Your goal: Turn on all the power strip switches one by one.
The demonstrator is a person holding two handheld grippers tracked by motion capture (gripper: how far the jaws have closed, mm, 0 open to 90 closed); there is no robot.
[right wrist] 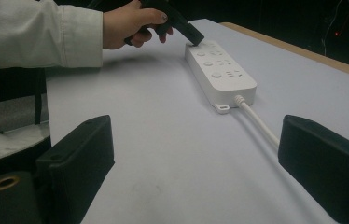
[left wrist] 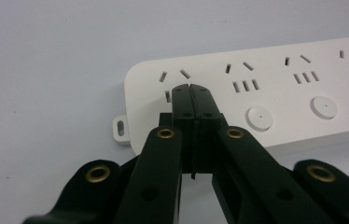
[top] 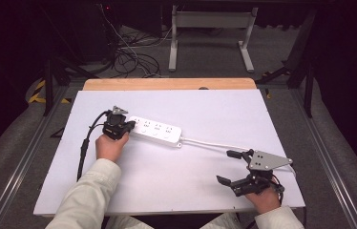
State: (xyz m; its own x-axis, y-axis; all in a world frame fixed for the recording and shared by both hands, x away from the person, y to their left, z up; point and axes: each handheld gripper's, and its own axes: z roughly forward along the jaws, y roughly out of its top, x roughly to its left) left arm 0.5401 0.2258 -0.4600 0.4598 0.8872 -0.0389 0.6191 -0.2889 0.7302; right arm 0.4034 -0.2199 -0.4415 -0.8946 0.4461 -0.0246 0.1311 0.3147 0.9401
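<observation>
**A:** What lies on the surface (top: 119,191), and where?

**B:** A white power strip (top: 156,131) lies flat on the pale surface, left of the middle in the high view, set at a slight slant. It has a row of socket groups, each with a round white button beside it. Its white cord (top: 207,144) leaves the right end and runs across the surface towards the right edge. A small mounting tab sticks out at each end.

**A:** What is the left hand-held gripper doing?

**B:** The left hand-held gripper (left wrist: 192,88) is clenched, its two black jaws pressed together with nothing between them. In the left gripper view the joined tips rest on top of the power strip at its left end, just below the first pair of slanted slots. The right gripper view shows the same tips (right wrist: 195,38) pointing down onto the far end of the strip, held by a hand (right wrist: 126,23) in a pale sleeve.

**A:** And the right one?

**B:** The right hand-held gripper (top: 229,167) is released, its jaws spread wide and holding nothing. It sits near the front right corner of the surface, well apart from the power strip, with the cord passing just behind it.
</observation>
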